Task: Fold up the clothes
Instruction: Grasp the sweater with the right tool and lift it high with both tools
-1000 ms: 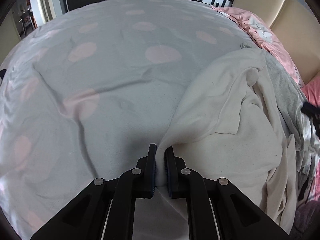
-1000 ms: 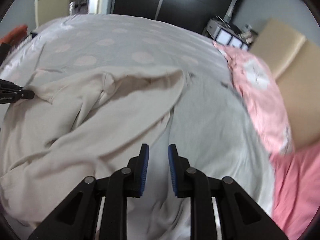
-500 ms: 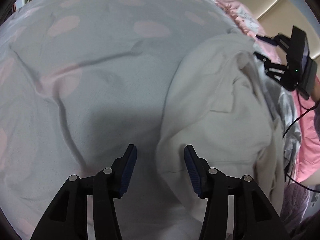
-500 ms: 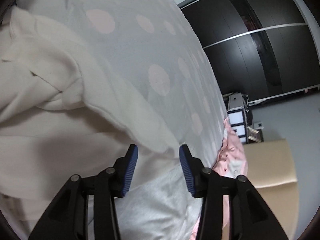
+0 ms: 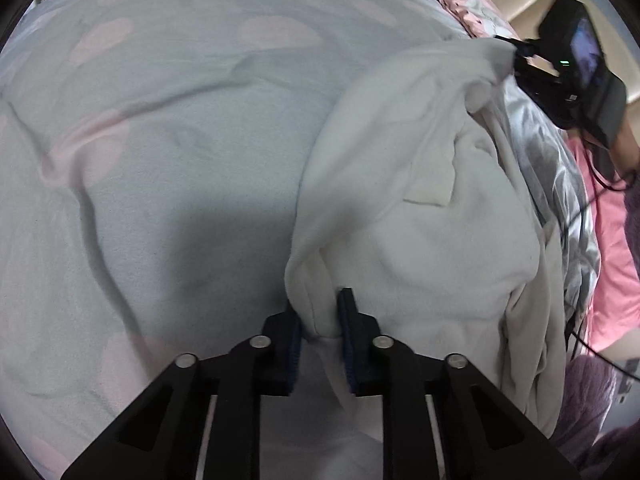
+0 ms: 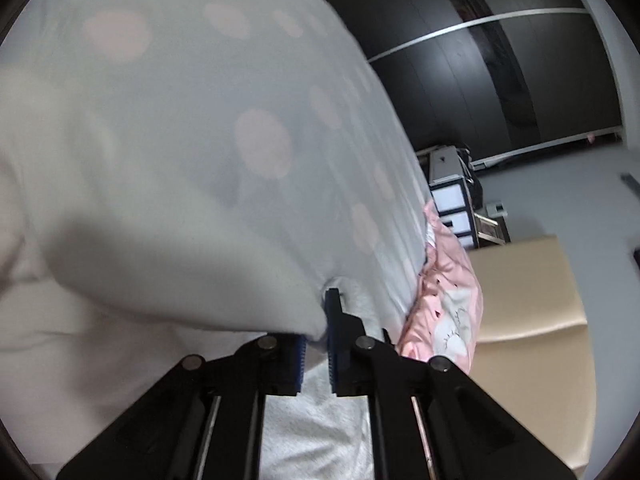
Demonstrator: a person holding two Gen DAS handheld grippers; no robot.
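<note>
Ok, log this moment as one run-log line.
step: fold clothes | left gripper: shut on cream garment edge | right gripper: shut on far corner | surface: dotted grey bedspread

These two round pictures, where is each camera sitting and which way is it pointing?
Left wrist view: sits on the left gripper, looks along its jaws across the spotted bedspread; jaws closed on the cream garment; the right gripper shows at the garment's far corner.
Right wrist view: sits on the right gripper, tilted, facing the dark wardrobe and beige headboard; jaws pinch the garment's edge.
Shared: the cream garment, spotted bedspread and pink bedding.
</note>
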